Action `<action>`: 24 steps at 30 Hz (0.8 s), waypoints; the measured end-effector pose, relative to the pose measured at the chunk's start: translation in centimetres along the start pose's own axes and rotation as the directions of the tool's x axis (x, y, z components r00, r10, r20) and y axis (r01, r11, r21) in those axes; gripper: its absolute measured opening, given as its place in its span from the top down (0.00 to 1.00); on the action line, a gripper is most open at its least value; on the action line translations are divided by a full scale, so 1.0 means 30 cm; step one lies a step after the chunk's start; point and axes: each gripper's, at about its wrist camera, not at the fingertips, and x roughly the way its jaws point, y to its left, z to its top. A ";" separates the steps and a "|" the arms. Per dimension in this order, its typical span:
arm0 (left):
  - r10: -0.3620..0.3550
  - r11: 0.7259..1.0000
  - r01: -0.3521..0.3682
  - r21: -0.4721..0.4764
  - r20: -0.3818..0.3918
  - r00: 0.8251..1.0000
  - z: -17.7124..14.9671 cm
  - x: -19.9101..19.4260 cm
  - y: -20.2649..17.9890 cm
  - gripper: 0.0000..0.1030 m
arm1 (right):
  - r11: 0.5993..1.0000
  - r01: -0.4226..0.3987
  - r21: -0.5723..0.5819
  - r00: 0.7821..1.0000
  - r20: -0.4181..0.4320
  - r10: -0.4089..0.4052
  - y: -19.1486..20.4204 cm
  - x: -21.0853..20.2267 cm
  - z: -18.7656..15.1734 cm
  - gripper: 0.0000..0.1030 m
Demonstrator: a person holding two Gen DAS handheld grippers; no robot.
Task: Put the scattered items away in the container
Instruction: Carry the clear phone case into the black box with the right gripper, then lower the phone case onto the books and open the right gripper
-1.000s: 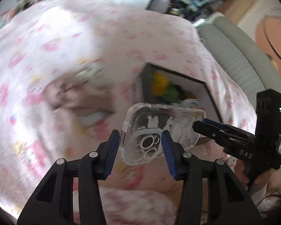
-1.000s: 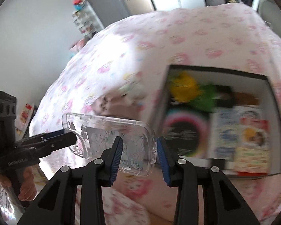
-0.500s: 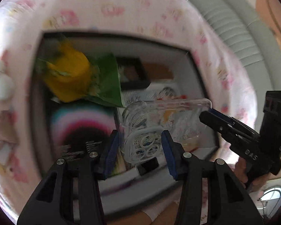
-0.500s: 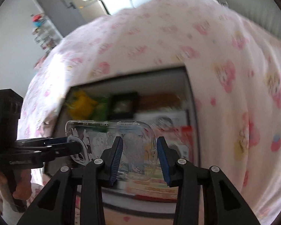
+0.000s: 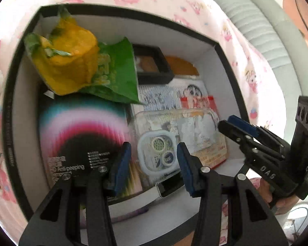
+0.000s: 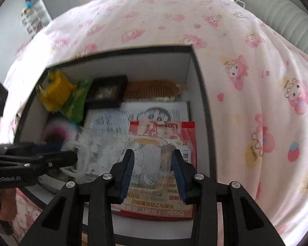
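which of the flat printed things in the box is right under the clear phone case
The red printed packet, at the box's right side; the clear phone case overlaps it. The rainbow-ring black box lies left.

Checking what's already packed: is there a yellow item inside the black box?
Yes, a yellow item lies in the far left corner of the black box, beside a green wrapper.

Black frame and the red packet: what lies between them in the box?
Right wrist view: a white cartoon-face card lies between the black frame and red packet.
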 end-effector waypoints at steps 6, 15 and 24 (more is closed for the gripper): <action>0.009 0.999 -0.008 -0.036 0.028 1.000 -0.001 0.000 -0.005 0.55 | 1.000 -0.021 -0.016 0.998 0.065 0.022 0.021 -0.042 0.013 0.67; -0.026 1.000 0.025 0.019 0.055 0.998 -0.009 -0.034 -0.066 0.54 | 0.998 -0.054 -0.008 0.998 -0.018 0.054 0.024 0.005 -0.003 0.67; -0.056 0.998 0.056 -0.012 -0.050 0.997 -0.007 0.043 -0.100 0.54 | 0.998 -0.053 -0.016 0.998 -0.048 0.052 0.035 0.027 -0.007 0.67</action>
